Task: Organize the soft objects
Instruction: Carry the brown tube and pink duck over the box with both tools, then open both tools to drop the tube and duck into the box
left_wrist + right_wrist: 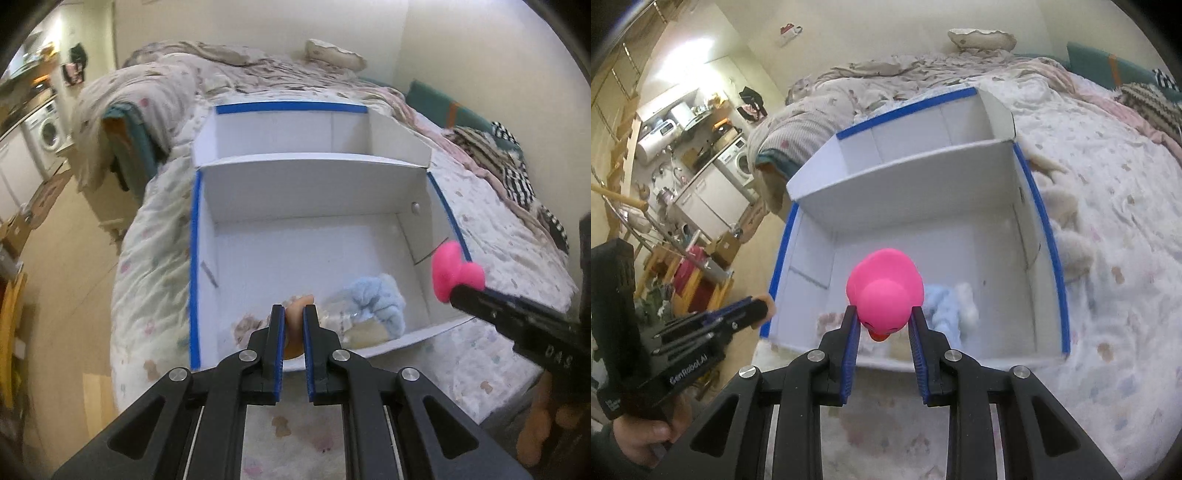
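A white box [207,229] with blue-taped edges lies open on the bed; it also shows in the right wrist view [1027,229]. My left gripper [294,314] is shut on a peach soft toy [297,306] over the box's near edge. My right gripper [882,314] is shut on a pink rubber duck [884,291] and holds it above the box's front compartment. The duck also shows in the left wrist view [452,271], over the box's right wall. A light blue fluffy cloth [380,299] lies in the front compartment, also seen in the right wrist view [945,306].
A divider [310,162] splits the box into a front and a rear compartment. A patterned duvet [155,236] covers the bed, with rumpled bedding [229,62] behind the box. A fluffy cream item [1067,221] lies by the box's right wall. Kitchen units [713,184] stand at the left.
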`<state>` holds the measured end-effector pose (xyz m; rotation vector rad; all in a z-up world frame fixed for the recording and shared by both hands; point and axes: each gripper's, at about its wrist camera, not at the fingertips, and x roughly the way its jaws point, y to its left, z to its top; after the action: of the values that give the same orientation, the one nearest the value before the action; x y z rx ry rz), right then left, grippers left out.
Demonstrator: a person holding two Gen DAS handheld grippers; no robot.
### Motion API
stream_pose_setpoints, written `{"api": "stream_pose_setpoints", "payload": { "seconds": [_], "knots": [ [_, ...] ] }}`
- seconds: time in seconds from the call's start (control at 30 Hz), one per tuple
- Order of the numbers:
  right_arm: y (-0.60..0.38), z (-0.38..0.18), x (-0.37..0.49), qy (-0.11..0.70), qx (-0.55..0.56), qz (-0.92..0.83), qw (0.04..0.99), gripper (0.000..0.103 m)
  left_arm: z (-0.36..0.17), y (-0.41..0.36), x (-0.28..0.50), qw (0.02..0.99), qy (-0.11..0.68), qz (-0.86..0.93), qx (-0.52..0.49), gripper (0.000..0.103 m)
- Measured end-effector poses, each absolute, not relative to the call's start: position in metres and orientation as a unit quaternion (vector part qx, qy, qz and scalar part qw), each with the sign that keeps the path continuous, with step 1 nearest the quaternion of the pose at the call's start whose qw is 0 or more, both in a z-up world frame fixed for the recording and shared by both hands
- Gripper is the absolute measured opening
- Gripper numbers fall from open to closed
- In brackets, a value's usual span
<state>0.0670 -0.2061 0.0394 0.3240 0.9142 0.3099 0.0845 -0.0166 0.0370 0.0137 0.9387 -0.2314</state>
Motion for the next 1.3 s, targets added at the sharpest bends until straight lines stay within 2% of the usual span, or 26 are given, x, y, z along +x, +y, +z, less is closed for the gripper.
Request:
{"api": "stream_pose_setpoints", "payload": {
  "seconds": [0.2,0.5,0.73,0.83,0.93,1.0,1.03,1.07,1.3],
  "knots": [
    [-0.215,0.033,0.100,0.449,0.153,0.145,0.868,0.029,0.029,-0.025,0.116,0.876,0.461,-0.141,0.002,0.009],
    [-0.206,-0.020,0.119,0.504,0.176,0.152,0.832,0.028,-0.043,-0.030,0.143,0.842,0.517,-0.152,-0.020,0.009],
    [-0.189,-0.038,0.124,0.529,0.156,0.164,0.818,0.029,-0.054,-0.036,0.143,0.831,0.530,-0.167,-0.025,0.010],
    [-0.187,-0.042,0.126,0.536,0.156,0.166,0.813,0.029,-0.054,-0.035,0.142,0.827,0.533,-0.174,-0.035,0.016],
    [-0.186,-0.047,0.128,0.543,0.152,0.163,0.810,0.029,-0.055,-0.035,0.146,0.821,0.541,-0.178,-0.047,0.028],
    [-0.185,-0.049,0.131,0.547,0.152,0.162,0.807,0.029,-0.055,-0.031,0.148,0.819,0.544,-0.170,-0.059,0.041],
    [-0.185,-0.050,0.132,0.549,0.153,0.162,0.806,0.029,-0.055,-0.029,0.149,0.820,0.544,-0.166,-0.061,0.055],
    [-0.185,-0.050,0.133,0.550,0.155,0.162,0.805,0.029,-0.055,-0.027,0.150,0.823,0.542,-0.157,-0.065,0.063],
    [-0.182,-0.052,0.135,0.554,0.152,0.164,0.802,0.029,-0.050,-0.022,0.150,0.837,0.533,-0.113,-0.045,0.064]
  ]
}}
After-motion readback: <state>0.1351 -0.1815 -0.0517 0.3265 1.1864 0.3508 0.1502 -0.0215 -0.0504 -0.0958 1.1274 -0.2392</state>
